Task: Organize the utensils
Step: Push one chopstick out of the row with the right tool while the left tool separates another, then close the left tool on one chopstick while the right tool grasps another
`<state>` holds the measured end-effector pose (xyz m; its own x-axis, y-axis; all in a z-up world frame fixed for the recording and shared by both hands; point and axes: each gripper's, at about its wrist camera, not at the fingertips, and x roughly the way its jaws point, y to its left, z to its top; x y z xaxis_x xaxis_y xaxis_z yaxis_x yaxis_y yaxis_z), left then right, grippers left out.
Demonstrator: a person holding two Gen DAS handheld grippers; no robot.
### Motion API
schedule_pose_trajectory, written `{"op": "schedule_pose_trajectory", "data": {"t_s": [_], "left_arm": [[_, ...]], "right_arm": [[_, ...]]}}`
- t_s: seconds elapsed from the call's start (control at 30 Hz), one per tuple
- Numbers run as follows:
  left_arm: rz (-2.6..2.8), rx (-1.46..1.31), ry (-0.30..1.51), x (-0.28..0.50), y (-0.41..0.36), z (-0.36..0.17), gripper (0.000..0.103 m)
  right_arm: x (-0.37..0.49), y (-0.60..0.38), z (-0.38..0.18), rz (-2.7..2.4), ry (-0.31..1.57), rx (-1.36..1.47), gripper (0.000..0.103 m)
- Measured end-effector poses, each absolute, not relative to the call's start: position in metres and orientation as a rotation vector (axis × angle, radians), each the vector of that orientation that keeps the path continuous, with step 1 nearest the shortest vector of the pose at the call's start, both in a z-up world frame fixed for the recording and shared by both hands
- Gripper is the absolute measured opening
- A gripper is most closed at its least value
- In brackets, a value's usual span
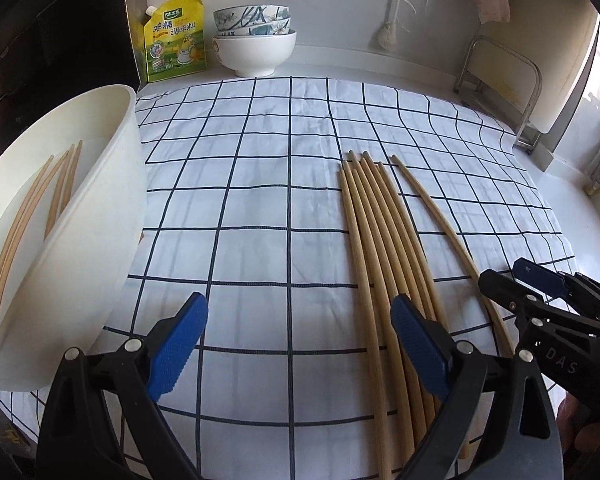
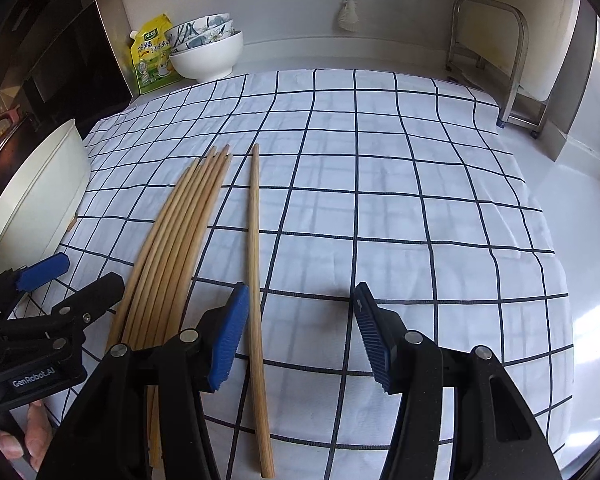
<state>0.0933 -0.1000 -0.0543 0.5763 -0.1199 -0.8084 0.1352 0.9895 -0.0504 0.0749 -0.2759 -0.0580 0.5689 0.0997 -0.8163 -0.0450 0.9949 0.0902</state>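
Left gripper (image 1: 300, 344): I see my jaws spread wide with nothing between them, hanging over the cloth (image 1: 260, 200). The right-hand pad (image 1: 418, 346) sits over the near ends of the bundle; whether it touches them I cannot tell.
Right gripper (image 2: 300, 336): my jaws stand apart, released. The single chopstick (image 2: 256, 280) lies between the pads, just beside the left pad (image 2: 230, 340), not pinched.
Bundle (image 1: 384, 248): about six chopsticks lying side by side on the cloth, tips pointing away from me, touching one another.
Single chopstick: on the cloth just right of the bundle, apart from it, running the same way.
Tub (image 1: 80, 240): white, tilted, at the left edge of the cloth; I see several chopsticks in it (image 1: 28, 208) lying along its inside wall.
Bowls (image 1: 254, 40): stacked at the back of the counter, patterned ones inside a plain white one.
Pouch (image 1: 174, 38): yellow, upright, just left of the bowls.
Rack (image 2: 500, 64): metal, at the far right corner.
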Motion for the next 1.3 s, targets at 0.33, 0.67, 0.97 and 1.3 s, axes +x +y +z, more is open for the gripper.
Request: {"op": "schedule_pose_trajectory", "data": {"t_s": [0.33, 0.67, 0.97, 1.3], "left_arm": [[-0.115, 0.076, 0.967, 0.094, -0.101, -0.063, 0.091], [-0.086, 0.084, 0.965, 0.097, -0.100, -0.063, 0.092], [-0.109, 0.068, 0.968, 0.106, -0.105, -0.065, 0.088], [-0.190, 0.075, 0.960, 0.091, -0.116, -0.058, 0.008]], "right_arm": [[0.075, -0.275, -0.059, 0.090, 0.957, 0.059, 0.052], [0.076, -0.270, -0.060, 0.099, 0.955, 0.039, 0.052], [0.074, -0.250, -0.063, 0.106, 0.941, -0.067, 0.049], [0.072, -0.244, -0.062, 0.138, 0.930, -0.094, 0.006]]}}
